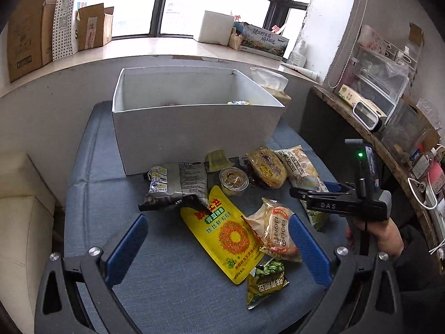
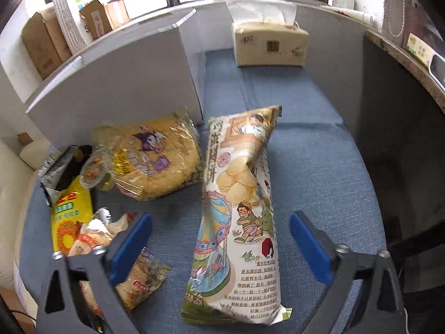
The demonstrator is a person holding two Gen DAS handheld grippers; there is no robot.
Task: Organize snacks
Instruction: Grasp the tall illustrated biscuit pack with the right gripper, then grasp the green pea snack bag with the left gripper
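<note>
On the blue cushion (image 1: 167,278), we hold both grippers spread and empty, the right gripper (image 2: 221,243) straddling the long bag (image 2: 239,217); most snacks lie before the white box (image 1: 194,130), few inside.

Left tongs (image 1: 218,246): wide open, holding nothing, blue pads apart.
Right tongs (image 2: 221,243): wide open, holding nothing.
Right hand (image 1: 385,238): wrapped around the right tongs' handle.
</note>
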